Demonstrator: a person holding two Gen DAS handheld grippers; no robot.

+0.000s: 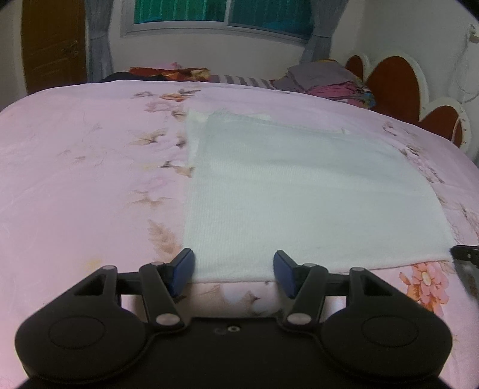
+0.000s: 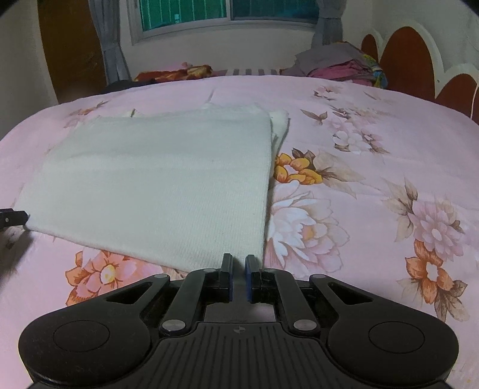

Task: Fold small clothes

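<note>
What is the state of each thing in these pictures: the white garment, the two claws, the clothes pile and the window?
White garment: lying flat on the pink bedspread, partly folded.
Left claw: open, straddling the garment's near edge, pads not pressing.
Right claw: shut on the garment's near corner.
Clothes pile: stacked at the bed's far side.
Window: appears closed.

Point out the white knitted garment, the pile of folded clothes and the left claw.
White knitted garment (image 1: 284, 191): left wrist view, middle of its flat top.
Pile of folded clothes (image 2: 338, 64): right wrist view, grey top layer.
Left claw (image 1: 233, 270): left wrist view, midway between fingertips.
</note>
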